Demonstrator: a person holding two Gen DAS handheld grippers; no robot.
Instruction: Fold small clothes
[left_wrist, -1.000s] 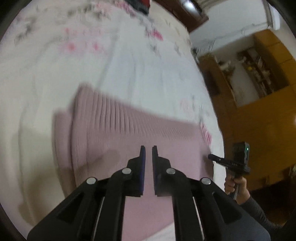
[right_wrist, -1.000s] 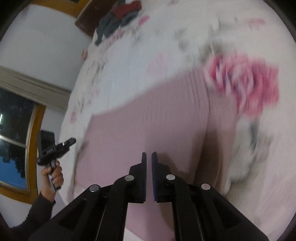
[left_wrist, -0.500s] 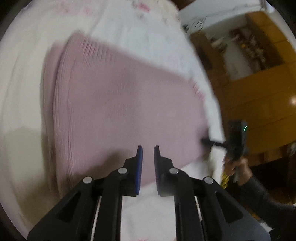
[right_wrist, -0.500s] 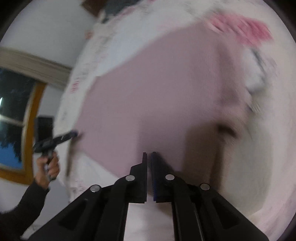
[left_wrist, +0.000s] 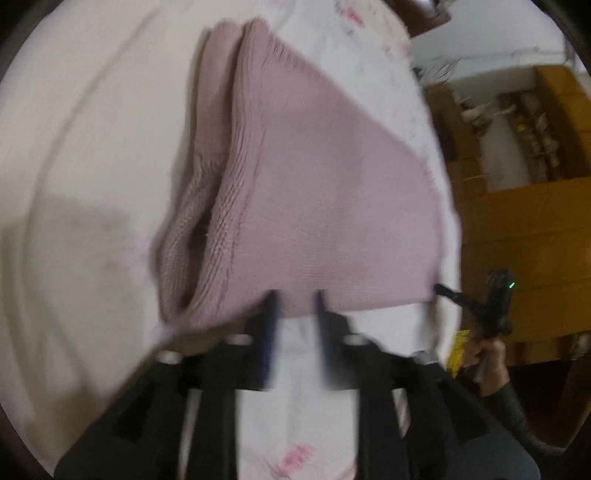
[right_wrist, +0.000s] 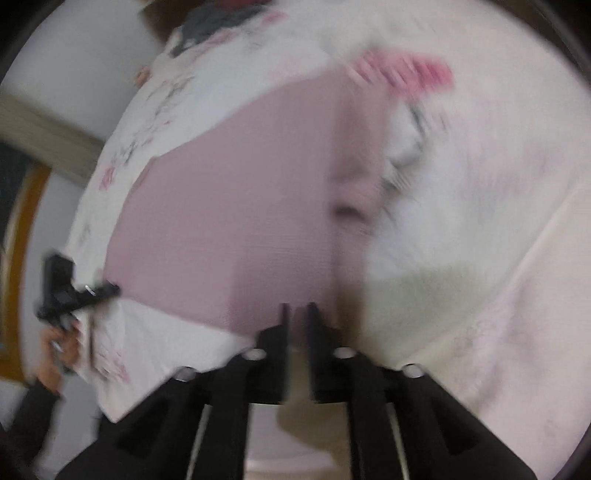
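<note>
A pink knit garment (left_wrist: 332, 206) lies folded flat on the bed, its ribbed hem and a tucked layer along its left side. My left gripper (left_wrist: 295, 306) is open, with its fingertips at the garment's near edge and nothing between them. At the garment's right near corner is my right gripper (left_wrist: 495, 306), held in a hand (left_wrist: 487, 350). The right wrist view is blurred: the garment (right_wrist: 229, 206) fills the middle. My right gripper (right_wrist: 297, 314) sits at its near edge with a narrow gap. The left gripper (right_wrist: 70, 291) touches the left corner.
A white bedsheet (left_wrist: 92, 147) with pink flowers covers the bed (right_wrist: 480, 184). Dark clothes (right_wrist: 210, 22) are piled at the far end. Yellow wooden furniture (left_wrist: 517, 229) stands past the bed's right edge. On the other side are a wall and a window frame (right_wrist: 22, 206).
Both grippers drew back from over the garment to its near edge and dropped lower. The left jaws spread apart; the right jaws parted slightly.
</note>
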